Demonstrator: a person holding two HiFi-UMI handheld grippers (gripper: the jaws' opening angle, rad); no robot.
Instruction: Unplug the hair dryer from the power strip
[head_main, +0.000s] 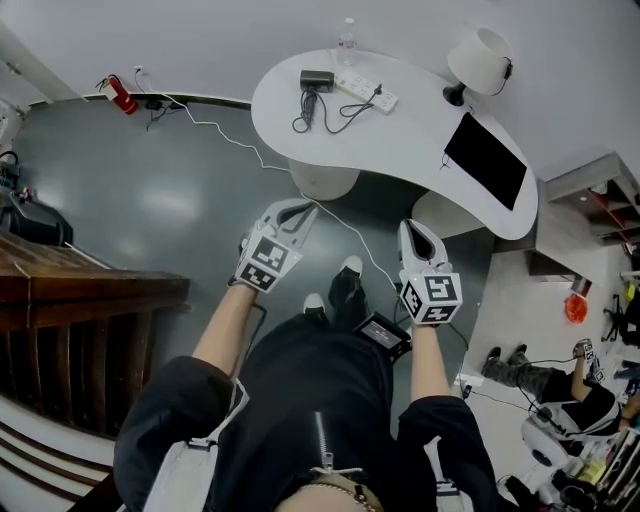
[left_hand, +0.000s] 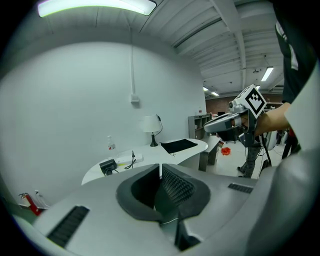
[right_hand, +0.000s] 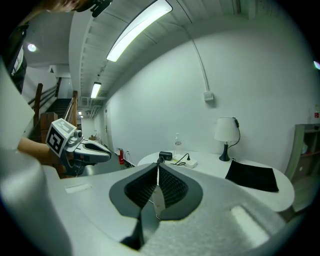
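On the far side of the curved white table lies the black hair dryer. Its black cord loops to a plug in the white power strip. My left gripper and right gripper are held out in front of me over the floor, well short of the table, both shut on nothing. In the left gripper view the dryer and strip sit beyond the shut jaws. From the right gripper view, the dryer and strip show above the shut jaws.
The table also carries a white lamp, a black mat and a water bottle. A white cable trails over the dark floor from the wall. A wooden counter stands left. A person sits on the floor at the right.
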